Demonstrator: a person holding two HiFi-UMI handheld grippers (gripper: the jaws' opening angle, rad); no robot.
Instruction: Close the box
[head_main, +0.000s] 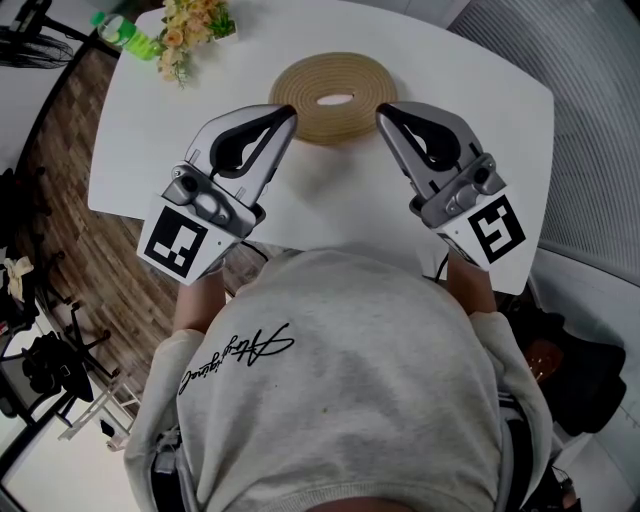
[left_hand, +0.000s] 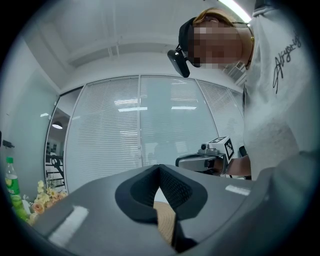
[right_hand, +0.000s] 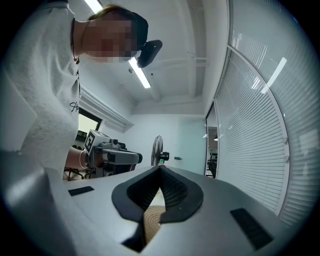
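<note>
A round tan woven box (head_main: 333, 98) with an oval opening in its top lies flat on the white table (head_main: 480, 110), at the far middle. My left gripper (head_main: 290, 112) is shut and empty, its tip close to the box's left rim. At the box's right rim my right gripper (head_main: 381, 110) is likewise shut on nothing. In the left gripper view the shut left gripper (left_hand: 160, 167) shows a strip of the woven box (left_hand: 165, 222) below its pads. The right gripper view shows the right gripper (right_hand: 161, 168) shut above the woven box (right_hand: 152, 217).
A bunch of flowers (head_main: 190, 30) and a green bottle (head_main: 125, 35) stand at the table's far left corner. Dark chairs (head_main: 50, 360) stand on the wooden floor to the left. A standing fan (right_hand: 157, 150) is across the room.
</note>
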